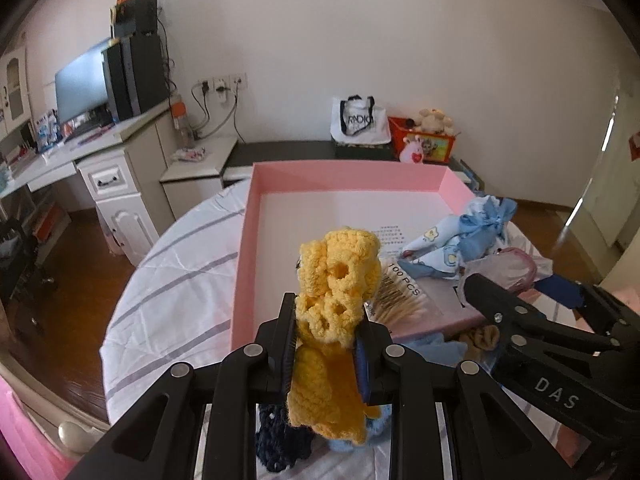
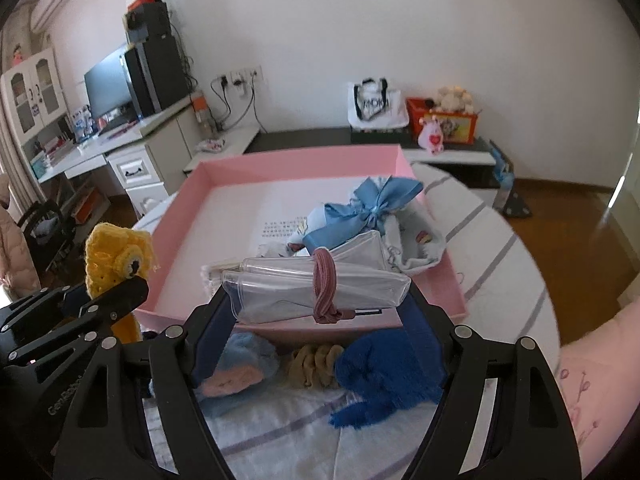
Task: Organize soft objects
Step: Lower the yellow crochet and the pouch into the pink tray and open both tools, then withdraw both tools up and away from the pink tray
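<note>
Left gripper (image 1: 328, 320) clamps a yellow crocheted toy (image 1: 340, 280) beside the pink tray (image 1: 256, 208), while right gripper (image 2: 316, 296) grasps a rolled clear pouch (image 2: 280, 292)

I'm in a home, a lived-in bedroom or study. I work over a bed (image 1: 180, 256) with a white striped sheet. Left of the bed: a white desk (image 1: 108, 140) with a drawer, a monitor (image 1: 80, 84) and black speakers (image 1: 136, 72) on it, and a glass-door cabinet (image 2: 32, 92) further left. Beyond the bed: wall sockets (image 1: 222, 82) with cables, a low dark bench (image 1: 288, 150) with a tote bag (image 1: 360, 120) and plush toys (image 1: 434, 120). Wooden floor (image 1: 72, 320) around the bed.
</note>
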